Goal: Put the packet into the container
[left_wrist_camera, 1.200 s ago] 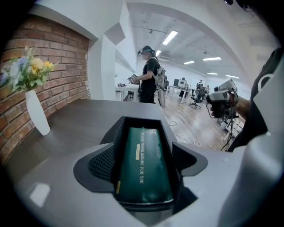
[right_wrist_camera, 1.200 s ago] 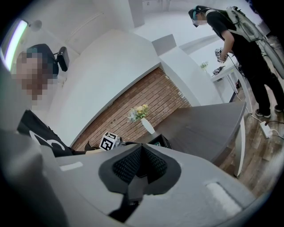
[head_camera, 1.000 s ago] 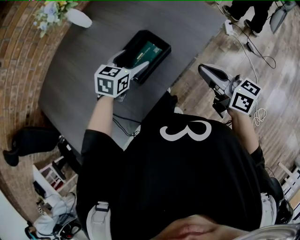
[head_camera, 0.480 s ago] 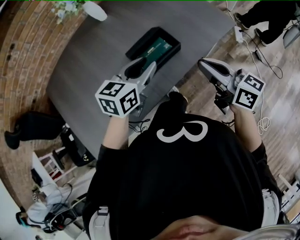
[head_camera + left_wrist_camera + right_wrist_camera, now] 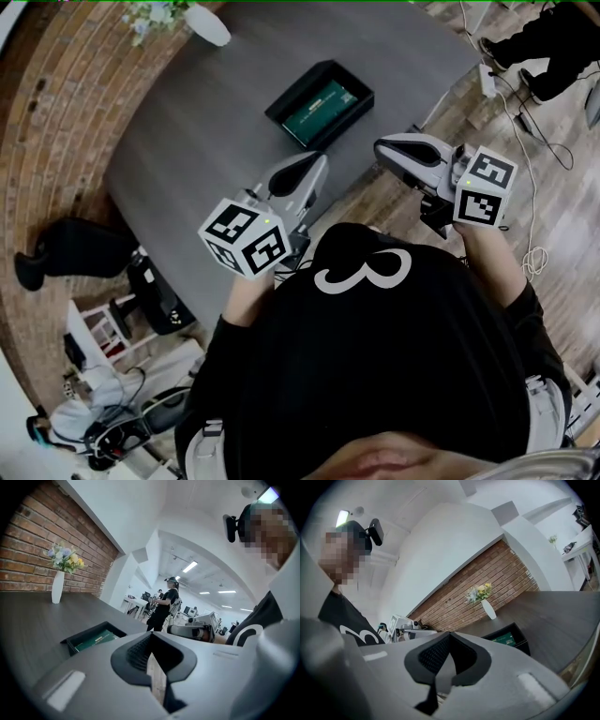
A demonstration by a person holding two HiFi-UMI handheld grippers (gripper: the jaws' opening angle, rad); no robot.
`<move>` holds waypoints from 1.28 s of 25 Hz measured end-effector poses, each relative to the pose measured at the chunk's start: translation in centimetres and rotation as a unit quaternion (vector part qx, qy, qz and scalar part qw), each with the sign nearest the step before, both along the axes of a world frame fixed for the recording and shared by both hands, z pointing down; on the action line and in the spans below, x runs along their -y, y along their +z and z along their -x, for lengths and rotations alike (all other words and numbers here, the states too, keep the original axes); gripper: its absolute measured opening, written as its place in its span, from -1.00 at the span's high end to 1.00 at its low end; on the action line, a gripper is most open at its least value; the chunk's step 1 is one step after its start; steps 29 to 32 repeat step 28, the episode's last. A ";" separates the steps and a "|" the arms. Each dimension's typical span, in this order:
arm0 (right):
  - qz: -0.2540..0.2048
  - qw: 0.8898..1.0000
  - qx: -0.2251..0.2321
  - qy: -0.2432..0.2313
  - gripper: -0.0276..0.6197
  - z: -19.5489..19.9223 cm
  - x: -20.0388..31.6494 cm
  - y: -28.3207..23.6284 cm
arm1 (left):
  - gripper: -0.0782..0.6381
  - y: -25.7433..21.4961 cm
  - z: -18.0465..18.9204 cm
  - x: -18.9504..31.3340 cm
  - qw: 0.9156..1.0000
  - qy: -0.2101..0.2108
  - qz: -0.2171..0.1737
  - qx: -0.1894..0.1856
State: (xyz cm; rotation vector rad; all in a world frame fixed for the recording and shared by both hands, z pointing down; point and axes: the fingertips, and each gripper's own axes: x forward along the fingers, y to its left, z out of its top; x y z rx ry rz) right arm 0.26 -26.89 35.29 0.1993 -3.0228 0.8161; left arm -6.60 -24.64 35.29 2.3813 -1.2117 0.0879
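Note:
A black container (image 5: 320,103) sits on the dark grey table (image 5: 197,131), and a green packet (image 5: 320,106) lies flat inside it. My left gripper (image 5: 314,169) hangs over the table's near edge, short of the container, shut with nothing between its jaws. Off the table to the right, my right gripper (image 5: 384,150) is also shut and empty. The left gripper view has its jaws (image 5: 151,656) closed, with the container (image 5: 79,639) and packet (image 5: 96,639) ahead on the left. From the right gripper (image 5: 449,660), the container (image 5: 516,644) shows to the right.
A white vase of flowers (image 5: 206,23) stands at the table's far end by the brick wall. A person (image 5: 553,37) stands on the wooden floor at top right, near cables (image 5: 525,141). A black bag (image 5: 66,253) and white shelves (image 5: 103,342) lie left of the table.
The left gripper has drawn back from over the container toward the person and its jaws have shut. The packet stays in the container. The right gripper shifted slightly left.

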 end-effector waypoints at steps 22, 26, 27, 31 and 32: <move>-0.040 0.999 -0.014 -0.010 0.91 0.2 -0.5 0.4 | 0.74 0.8 -1.1 -0.7 1.000 -0.001 -0.015 -0.003; -0.040 0.999 -0.014 -0.010 0.91 0.4 -0.2 0.6 | 0.74 1.2 -1.0 -0.3 1.000 0.000 -0.015 -0.003; -0.039 0.999 -0.014 -0.010 0.91 0.4 -0.1 0.6 | 0.74 1.3 -1.0 -0.2 1.000 0.001 -0.015 -0.002; -0.039 0.999 -0.015 -0.010 0.91 0.4 -0.1 0.7 | 0.74 1.3 -1.0 -0.2 1.000 0.002 -0.015 -0.001; -0.039 0.999 -0.015 -0.010 0.91 0.4 -0.1 0.7 | 0.74 1.3 -1.0 -0.2 1.000 0.002 -0.015 -0.001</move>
